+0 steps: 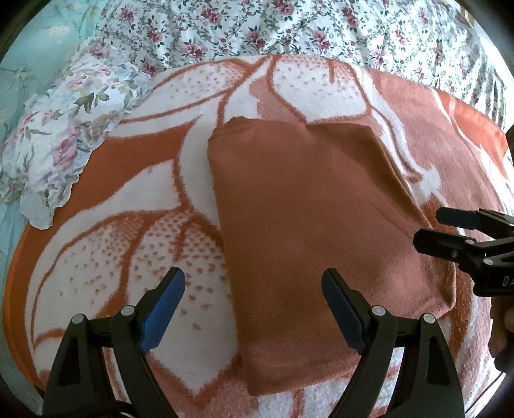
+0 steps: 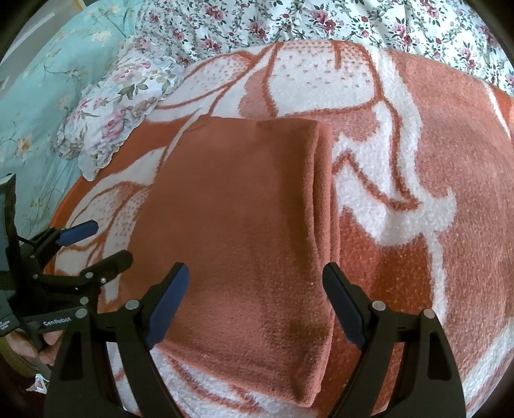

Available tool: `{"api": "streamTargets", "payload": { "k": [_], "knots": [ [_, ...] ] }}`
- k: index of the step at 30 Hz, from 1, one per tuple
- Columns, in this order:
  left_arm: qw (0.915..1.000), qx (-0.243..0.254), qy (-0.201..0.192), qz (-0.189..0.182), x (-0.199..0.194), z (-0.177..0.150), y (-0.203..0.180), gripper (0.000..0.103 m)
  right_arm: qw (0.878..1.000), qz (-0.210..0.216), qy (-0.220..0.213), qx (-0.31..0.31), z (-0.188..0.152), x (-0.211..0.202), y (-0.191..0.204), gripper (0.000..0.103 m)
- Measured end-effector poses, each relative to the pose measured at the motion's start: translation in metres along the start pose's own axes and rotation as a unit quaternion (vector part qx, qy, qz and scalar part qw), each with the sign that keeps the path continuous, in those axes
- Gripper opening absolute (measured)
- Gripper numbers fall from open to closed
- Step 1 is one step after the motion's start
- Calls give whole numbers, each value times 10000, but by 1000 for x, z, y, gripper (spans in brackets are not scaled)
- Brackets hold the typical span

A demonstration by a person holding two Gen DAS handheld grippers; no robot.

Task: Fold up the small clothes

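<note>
At the far left lies a teal floral sheet, and on it a ruffled pillow with a pink flower print, its edge overlapping the orange-and-white blanket that covers the bed. A white sheet with small roses runs along the far side of the blanket.

My left gripper hangs over the near part of the blanket. Its jaws stand wide apart and clamp nothing. The blue-padded left finger is over white blanket pattern; the right finger is over the garment.

The folded orange garment lies flat at the middle of the blanket, in a tall rectangle. Its ribbed edge is at the far left corner. In the right wrist view the same garment shows a doubled layer along its right side, where one fold edge sits just inside the other.

My right gripper hangs over the near end of the garment. Its jaws are also wide apart and empty; the garment fills the space between them but the pads do not press on it. The left wrist view shows this gripper entering from the right edge, beside the garment's right side.

A hand grips the left tool's handle at the lower left of the right wrist view.
</note>
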State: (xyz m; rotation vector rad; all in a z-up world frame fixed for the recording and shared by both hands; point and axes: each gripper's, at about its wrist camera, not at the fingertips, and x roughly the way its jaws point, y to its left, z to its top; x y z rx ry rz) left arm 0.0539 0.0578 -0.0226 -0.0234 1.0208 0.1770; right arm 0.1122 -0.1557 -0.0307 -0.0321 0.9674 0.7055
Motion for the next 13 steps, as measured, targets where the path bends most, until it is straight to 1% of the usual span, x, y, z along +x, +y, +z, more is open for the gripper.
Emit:
{"api": "streamTargets", "payload": {
  "k": [5,9,13],
  "knots": [
    [9999,-110,-26,33,1,1,2,87,10000,-21,-14,72,-2,1,0,85],
    [9999,-114,-7,-21,-1,0,3,87,10000,-40,-7,44,-2,1,1,85],
    [9999,-116,-102,27,-6,-3,5,87,10000,-45,-14,46,-3,1,2,85]
  ]
}}
